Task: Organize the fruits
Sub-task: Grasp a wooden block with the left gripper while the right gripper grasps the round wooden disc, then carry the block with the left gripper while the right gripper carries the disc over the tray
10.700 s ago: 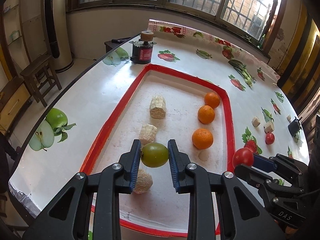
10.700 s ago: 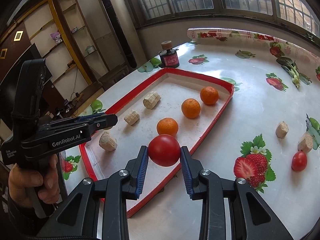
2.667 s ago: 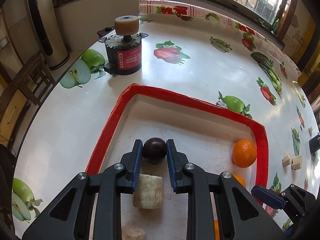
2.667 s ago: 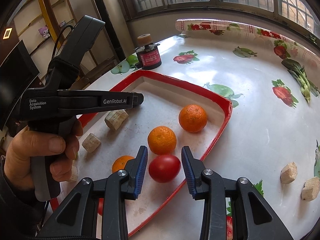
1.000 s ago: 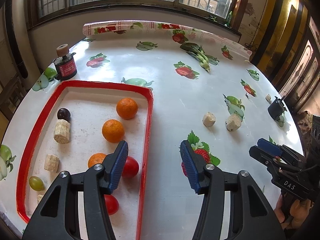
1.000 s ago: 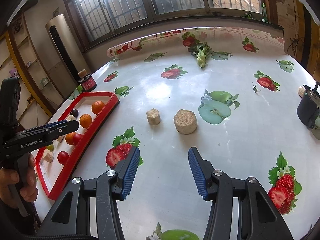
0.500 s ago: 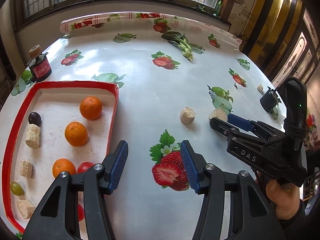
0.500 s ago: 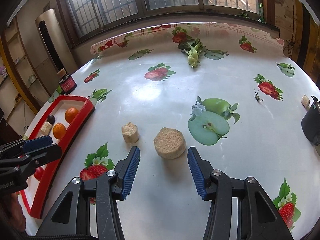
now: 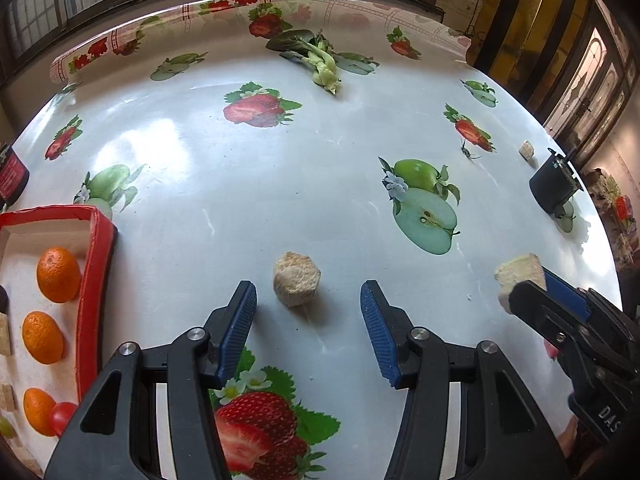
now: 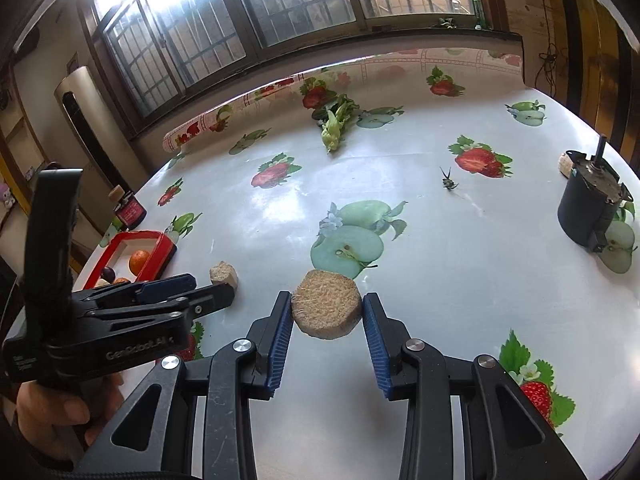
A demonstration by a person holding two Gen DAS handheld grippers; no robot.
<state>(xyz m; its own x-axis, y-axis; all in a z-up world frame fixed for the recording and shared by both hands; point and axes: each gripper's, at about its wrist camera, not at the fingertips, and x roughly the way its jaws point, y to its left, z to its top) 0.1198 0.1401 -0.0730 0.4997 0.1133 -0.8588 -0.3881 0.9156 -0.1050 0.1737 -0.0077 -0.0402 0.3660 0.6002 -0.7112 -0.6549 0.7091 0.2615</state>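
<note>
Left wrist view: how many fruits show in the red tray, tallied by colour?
Round orange fruits: 3
Red tomato: 1
Green grape, cut by the frame edge: 1
Dark purple plum, a sliver at the edge: 1
Total: 6

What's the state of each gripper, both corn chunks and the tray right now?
right gripper: jaws just closed, pads on the large corn chunk.
left gripper: open, empty.
small corn chunk: loose on the table, ahead of the left jaws, untouched.
red tray: holds oranges and a tomato.
</note>
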